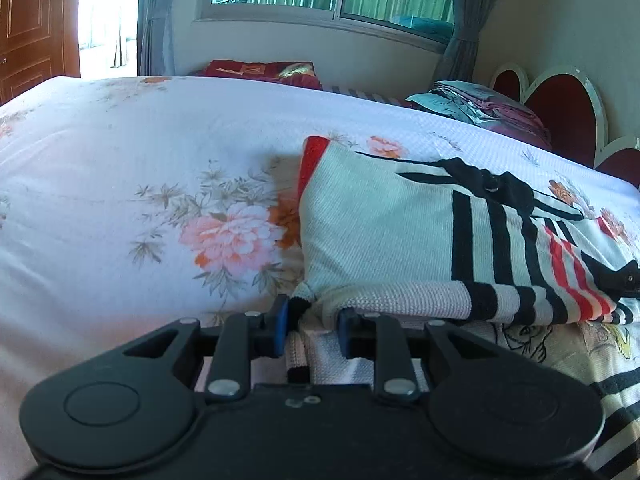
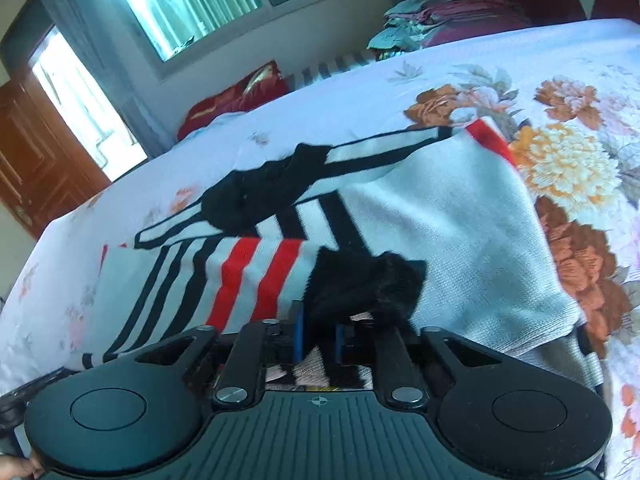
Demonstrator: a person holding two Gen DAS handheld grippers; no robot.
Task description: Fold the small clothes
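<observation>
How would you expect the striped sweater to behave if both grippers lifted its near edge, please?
The sweater is probably floppy: its knit already lies folded over itself and would sag between the left gripper and right gripper. It seems unlikely to slip, since the ribbed knit looks grippy. The bedsheet may drag slightly.
</observation>
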